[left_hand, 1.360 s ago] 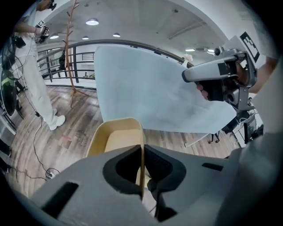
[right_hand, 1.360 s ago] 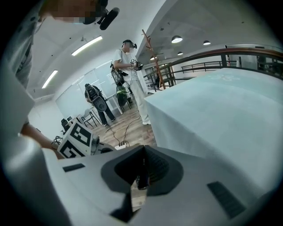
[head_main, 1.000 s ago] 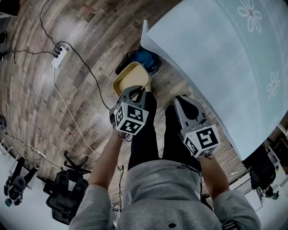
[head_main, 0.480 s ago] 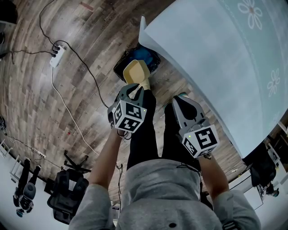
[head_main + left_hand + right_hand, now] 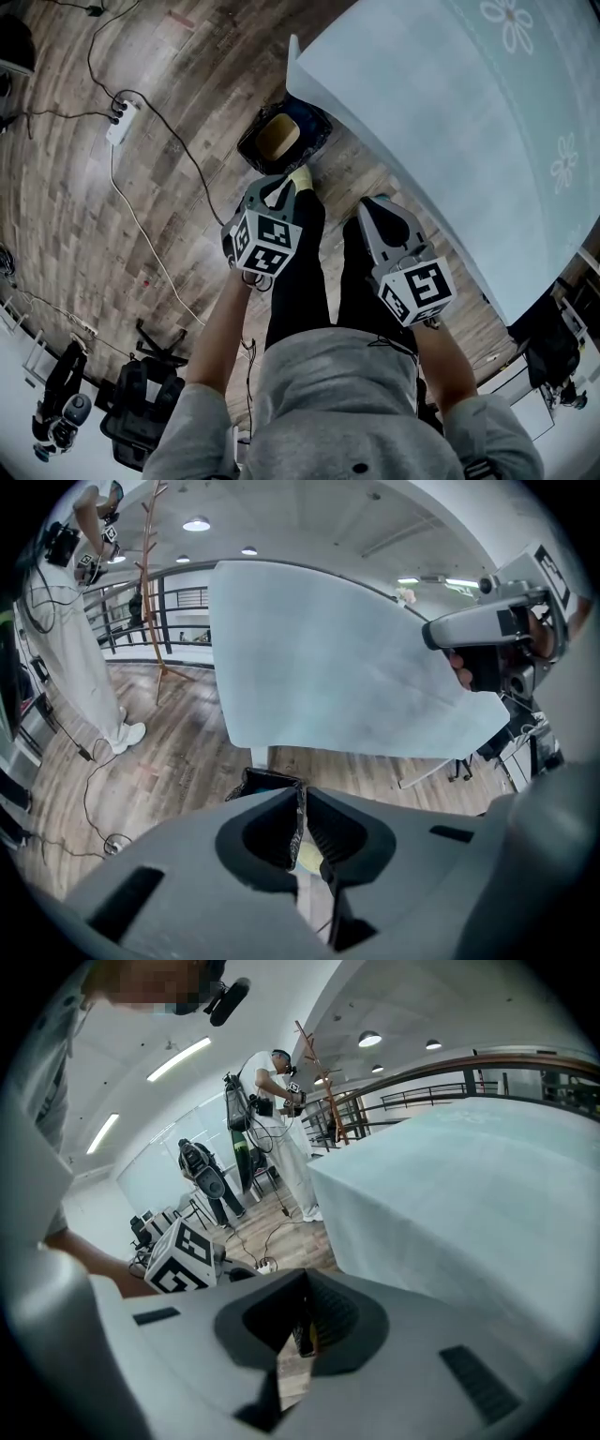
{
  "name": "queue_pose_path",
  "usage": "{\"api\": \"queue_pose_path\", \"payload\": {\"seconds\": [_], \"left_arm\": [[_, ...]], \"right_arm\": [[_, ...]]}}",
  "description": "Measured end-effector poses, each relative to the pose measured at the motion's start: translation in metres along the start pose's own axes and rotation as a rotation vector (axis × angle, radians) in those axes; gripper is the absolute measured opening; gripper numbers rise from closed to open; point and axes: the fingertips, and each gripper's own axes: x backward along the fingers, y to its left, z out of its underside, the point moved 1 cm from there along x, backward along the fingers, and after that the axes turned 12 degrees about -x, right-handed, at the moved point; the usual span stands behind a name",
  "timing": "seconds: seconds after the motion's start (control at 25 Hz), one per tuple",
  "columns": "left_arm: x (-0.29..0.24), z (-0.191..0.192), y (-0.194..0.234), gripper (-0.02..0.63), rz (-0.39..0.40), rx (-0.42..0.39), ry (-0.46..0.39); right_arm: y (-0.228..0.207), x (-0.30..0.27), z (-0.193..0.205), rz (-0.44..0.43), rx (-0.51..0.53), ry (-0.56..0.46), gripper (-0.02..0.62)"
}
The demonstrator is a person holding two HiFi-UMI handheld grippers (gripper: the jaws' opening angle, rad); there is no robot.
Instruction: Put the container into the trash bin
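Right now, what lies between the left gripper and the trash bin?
Head view: only a thin strip of bare wood floor separates the left gripper and the trash bin.

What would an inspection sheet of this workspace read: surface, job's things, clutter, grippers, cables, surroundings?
Surface: wood-plank floor; table covered with a pale flower-print cloth.
Job's things: yellow container lies inside the black-lined trash bin, on the floor by the table's corner.
Clutter: nothing seen.
Grippers: left gripper jaws together, nothing held, pointing toward the bin; right gripper jaws together, nothing held.
Cables: power strip with leads plugged in; a long cable trails across the floor.
Surroundings: black office chair; a standing person wearing equipment; coat rack; railing.
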Motion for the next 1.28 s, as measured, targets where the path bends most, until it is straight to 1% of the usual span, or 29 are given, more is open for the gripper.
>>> {"api": "queue_pose_path", "payload": {"seconds": [0.28,0.48,0.64,0.76,0.88,1.0,1.16,1.28], "left_arm": [[0.028,-0.025,-0.004,0.04,-0.05,-0.016,-0.04],[0.054,-0.052,-0.007,0.02,-0.089,-0.018,-0.079],[0.078,-0.081,-0.002,0.02,-0.124,-0.03,-0.129],[0.097,-0.099,-0.004,0.02,-0.161,-0.055,-0.164],[0.118,-0.129,-0.002,0.02,-0.19,-0.093,-0.212],[0.133,-0.158,-0.011,0.02,-0.197,-0.128,-0.261],[0.148,-0.202,-0.033,0.02,-0.176,-0.191,-0.33],[0.156,-0.237,-0.057,0.02,-0.151,-0.239,-0.38]], "right_arm": [[0.007,0.014,-0.015,0.0,0.048,-0.048,0.026],[0.015,0.035,-0.036,0.008,0.077,-0.093,0.026],[0.017,0.055,-0.063,0.022,0.097,-0.157,0.026],[0.018,0.075,-0.074,0.036,0.1,-0.202,0.026],[0.016,0.096,-0.091,0.053,0.112,-0.252,0.026],[0.008,0.122,-0.104,0.084,0.117,-0.305,0.026],[-0.008,0.167,-0.119,0.147,0.116,-0.393,0.026],[-0.026,0.208,-0.125,0.198,0.094,-0.463,0.026]]}}
